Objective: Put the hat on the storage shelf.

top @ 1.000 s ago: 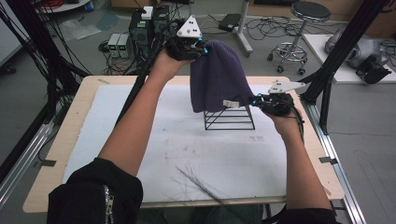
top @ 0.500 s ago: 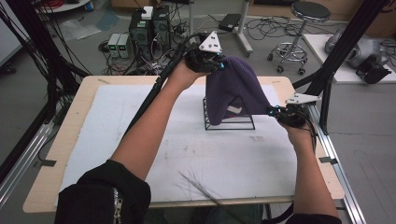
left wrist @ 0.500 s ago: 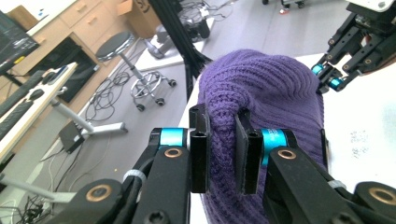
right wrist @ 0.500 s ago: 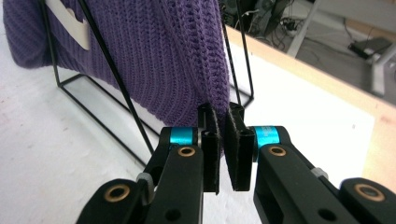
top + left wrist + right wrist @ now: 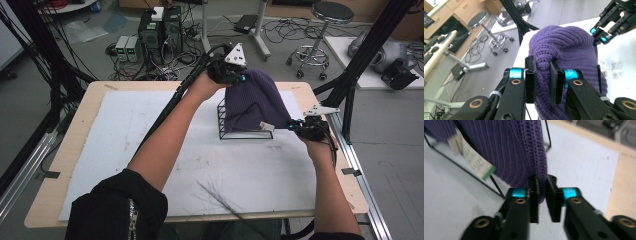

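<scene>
Two grippers drape hat over rack: left gripper pinches crown; right gripper, jaws just opening, lets hem go; release remains.

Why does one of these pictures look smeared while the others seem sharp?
The right gripper view is motion-blurred: the tag on the hat and the tongs' arms look streaked. The left gripper view is crisp, every knit rib showing. The high view is evenly lit, soft and slightly grainy, with faint shadows under the rack.
</scene>
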The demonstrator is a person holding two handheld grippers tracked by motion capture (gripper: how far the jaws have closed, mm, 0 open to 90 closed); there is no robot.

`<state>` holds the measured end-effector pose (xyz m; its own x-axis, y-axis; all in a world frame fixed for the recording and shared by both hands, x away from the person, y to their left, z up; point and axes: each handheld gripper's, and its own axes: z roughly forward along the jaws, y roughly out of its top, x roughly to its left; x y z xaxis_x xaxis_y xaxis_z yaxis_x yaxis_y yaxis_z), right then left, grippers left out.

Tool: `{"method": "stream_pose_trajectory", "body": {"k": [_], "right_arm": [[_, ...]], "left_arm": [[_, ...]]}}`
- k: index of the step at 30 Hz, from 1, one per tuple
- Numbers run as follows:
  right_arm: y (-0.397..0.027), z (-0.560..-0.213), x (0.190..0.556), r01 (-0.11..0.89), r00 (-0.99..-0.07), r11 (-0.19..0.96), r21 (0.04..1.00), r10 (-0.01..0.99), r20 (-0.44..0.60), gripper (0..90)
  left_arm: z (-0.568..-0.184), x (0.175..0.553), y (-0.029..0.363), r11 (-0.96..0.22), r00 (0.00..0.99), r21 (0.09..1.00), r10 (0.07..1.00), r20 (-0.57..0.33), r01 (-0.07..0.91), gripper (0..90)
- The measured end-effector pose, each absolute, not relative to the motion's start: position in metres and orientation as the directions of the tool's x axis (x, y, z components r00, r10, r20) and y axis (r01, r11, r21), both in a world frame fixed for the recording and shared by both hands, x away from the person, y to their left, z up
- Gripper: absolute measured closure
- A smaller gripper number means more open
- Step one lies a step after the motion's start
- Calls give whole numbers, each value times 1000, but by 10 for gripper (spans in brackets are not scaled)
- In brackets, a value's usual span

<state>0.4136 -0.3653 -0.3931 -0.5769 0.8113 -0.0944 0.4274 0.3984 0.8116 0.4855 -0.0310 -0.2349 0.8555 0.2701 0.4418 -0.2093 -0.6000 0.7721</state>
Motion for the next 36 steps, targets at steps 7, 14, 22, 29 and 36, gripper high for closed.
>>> {"method": "stream_pose_trajectory", "body": {"k": [7,14,22,29,36], "right_arm": [[-355,-372,413,335,-599,377,863,792,-113,505],[-338,-364,424,302,-667,331,894,744,-50,612],[-341,-375,417,321,-641,426,846,755,-137,843],[-328,-376,419,344,-634,475,810,754,-172,840],[-331,-383,419,382,-622,458,803,770,-143,839]], "left_arm": [[-228,487,-23,-598,841,770,280,463,-225,785],[-228,484,-24,-596,843,769,270,465,-233,785],[-257,488,-22,-583,862,788,278,423,-199,784],[-252,489,-29,-596,849,770,266,456,-227,781],[-255,488,-29,-594,856,773,261,445,-221,762]]}}
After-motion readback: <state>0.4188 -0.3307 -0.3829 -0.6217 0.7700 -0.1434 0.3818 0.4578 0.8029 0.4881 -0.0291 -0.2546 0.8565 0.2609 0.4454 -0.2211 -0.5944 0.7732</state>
